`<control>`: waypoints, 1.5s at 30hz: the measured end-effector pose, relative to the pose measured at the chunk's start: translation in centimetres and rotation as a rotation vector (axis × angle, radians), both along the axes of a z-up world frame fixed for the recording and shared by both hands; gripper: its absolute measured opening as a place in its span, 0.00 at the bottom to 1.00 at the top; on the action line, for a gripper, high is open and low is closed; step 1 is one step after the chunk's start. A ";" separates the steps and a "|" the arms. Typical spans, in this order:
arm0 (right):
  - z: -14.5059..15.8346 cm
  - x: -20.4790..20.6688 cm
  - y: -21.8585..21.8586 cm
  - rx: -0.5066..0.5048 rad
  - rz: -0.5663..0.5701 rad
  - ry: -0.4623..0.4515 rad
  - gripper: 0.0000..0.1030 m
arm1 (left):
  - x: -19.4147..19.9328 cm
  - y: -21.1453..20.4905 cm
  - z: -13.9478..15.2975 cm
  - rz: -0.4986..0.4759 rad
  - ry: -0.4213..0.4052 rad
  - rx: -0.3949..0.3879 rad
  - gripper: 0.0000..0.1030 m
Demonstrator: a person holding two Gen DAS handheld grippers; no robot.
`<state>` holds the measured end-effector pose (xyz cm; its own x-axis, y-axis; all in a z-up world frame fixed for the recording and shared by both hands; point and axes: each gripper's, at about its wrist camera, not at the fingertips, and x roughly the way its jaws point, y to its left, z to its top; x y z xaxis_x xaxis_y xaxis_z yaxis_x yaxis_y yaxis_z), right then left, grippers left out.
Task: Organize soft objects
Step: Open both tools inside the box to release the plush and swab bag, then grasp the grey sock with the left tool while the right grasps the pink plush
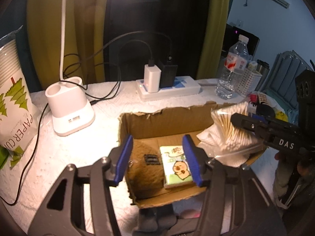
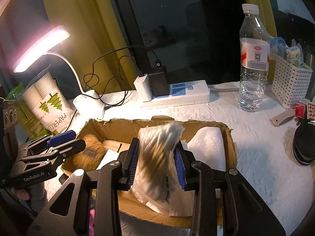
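An open cardboard box [image 1: 167, 118] [image 2: 230, 143] sits on the white-covered table. Inside lie a brown plush toy [image 1: 143, 169] [image 2: 88, 153], a green tissue pack with a cartoon animal [image 1: 175, 167] and a white folded cloth [image 2: 208, 145]. My right gripper [image 2: 157, 165] is shut on a clear bag of cotton swabs [image 2: 157, 157] [image 1: 230, 129], held over the box's right side. My left gripper [image 1: 159, 159] is open and empty above the plush toy and tissue pack; it also shows in the right wrist view [image 2: 65, 139].
A white desk lamp [image 1: 69, 106] and a paper-cup pack [image 1: 13, 106] stand at the left. A power strip with chargers [image 1: 169, 88], a water bottle [image 2: 254, 59] and a white perforated basket [image 2: 289, 82] line the back. Small dark items [image 2: 305, 145] lie at the right.
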<state>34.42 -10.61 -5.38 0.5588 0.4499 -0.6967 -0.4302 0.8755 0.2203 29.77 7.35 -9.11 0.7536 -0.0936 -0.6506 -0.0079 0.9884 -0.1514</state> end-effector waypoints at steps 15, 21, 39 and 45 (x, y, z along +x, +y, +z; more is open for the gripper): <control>2.7 -3.2 -0.4 -0.025 -0.031 -0.086 0.59 | -3.8 0.3 2.2 0.010 -0.063 -0.014 0.66; 3.7 -5.0 -0.2 -0.031 -0.020 -0.106 0.60 | -5.7 0.2 2.9 0.011 -0.084 -0.019 0.67; 3.8 -10.8 1.1 -0.049 0.004 -0.113 0.60 | -10.7 0.6 2.2 0.005 -0.096 -0.032 0.67; 3.1 -12.2 1.7 -0.058 0.011 -0.102 0.60 | -12.0 1.1 1.2 0.005 -0.085 -0.040 0.67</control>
<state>22.25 -8.86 -2.23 0.6234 0.4173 -0.6613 -0.4578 0.8804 0.1240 17.73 8.47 -7.91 0.8063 -0.1138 -0.5805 0.0013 0.9817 -0.1906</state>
